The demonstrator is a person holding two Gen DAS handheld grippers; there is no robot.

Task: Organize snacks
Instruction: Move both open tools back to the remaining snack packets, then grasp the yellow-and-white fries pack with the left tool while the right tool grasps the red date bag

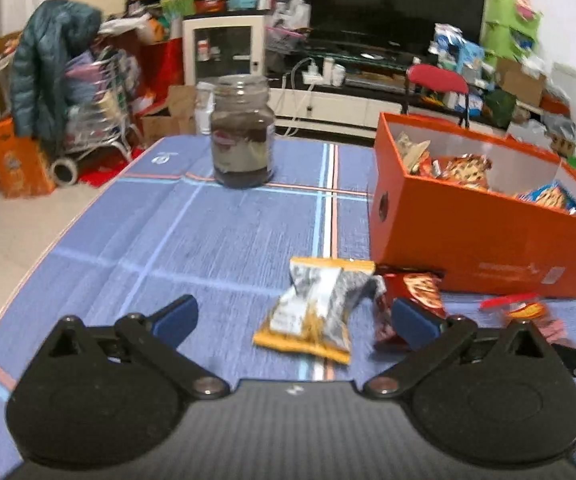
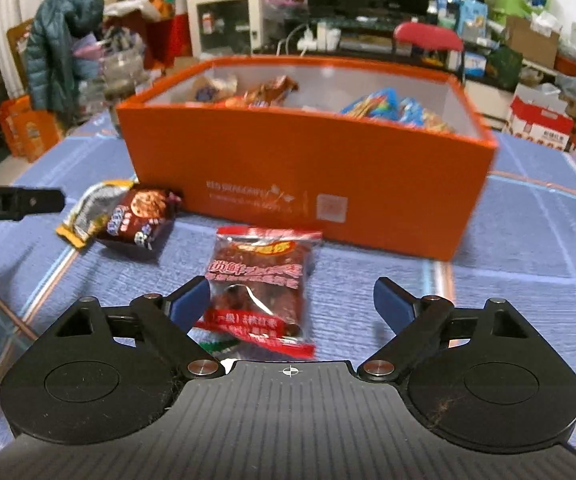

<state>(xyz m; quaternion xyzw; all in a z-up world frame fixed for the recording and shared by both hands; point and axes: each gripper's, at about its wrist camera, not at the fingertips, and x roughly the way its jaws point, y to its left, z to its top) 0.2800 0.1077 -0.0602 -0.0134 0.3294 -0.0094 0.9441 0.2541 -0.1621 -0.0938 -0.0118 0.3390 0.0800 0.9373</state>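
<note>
Lying between spread right claw [image 2: 292, 304] fingers, red snack packet [image 2: 260, 292], untouched

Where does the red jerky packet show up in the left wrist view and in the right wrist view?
Left wrist: the red jerky packet lies at the right edge, blurred, in front of the orange box.
Right wrist: it lies centre, between the open right gripper fingers.
Shared landmark: the orange box, just behind it in both.
</note>
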